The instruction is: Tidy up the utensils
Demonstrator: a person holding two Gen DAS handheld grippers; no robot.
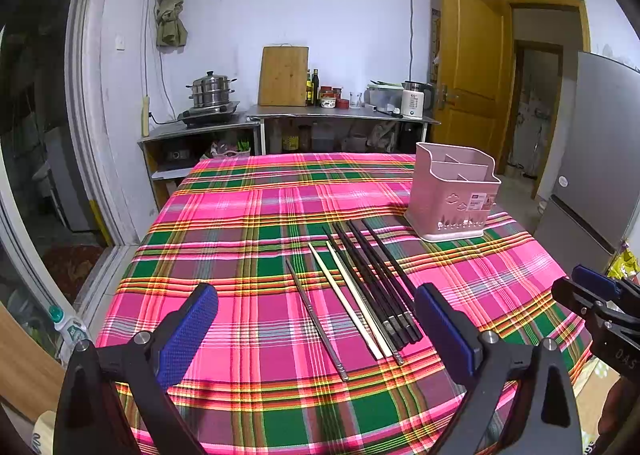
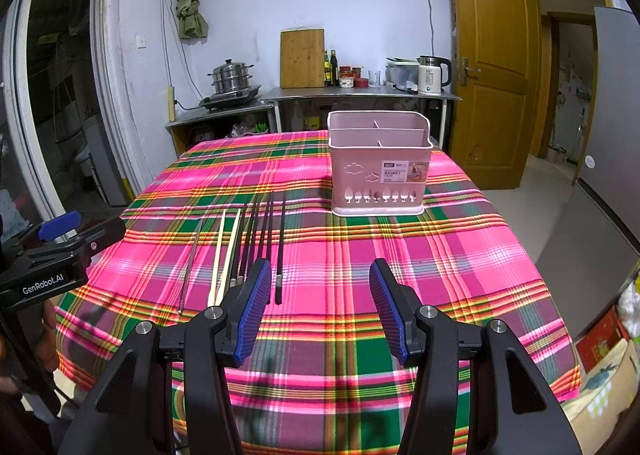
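Several chopsticks lie side by side on the plaid tablecloth: black ones [image 1: 376, 279] [image 2: 280, 251], two pale wooden ones [image 1: 352, 303] [image 2: 224, 255] and a thin metal one [image 1: 316, 319] [image 2: 190, 267]. A pink divided utensil basket [image 1: 454, 193] [image 2: 378, 163] stands upright beyond them, empty as far as I can see. My left gripper [image 1: 316, 327] is open and empty, hovering over the near ends of the chopsticks. My right gripper [image 2: 318, 307] is open and empty, just right of the chopsticks, in front of the basket.
The table [image 1: 248, 215] has its edge close below both grippers. Behind it stand a steel counter [image 1: 340, 115] with a steamer pot [image 1: 212, 93], a cutting board, bottles and a kettle. A wooden door [image 2: 492, 67] and a grey fridge [image 2: 612, 115] are at right.
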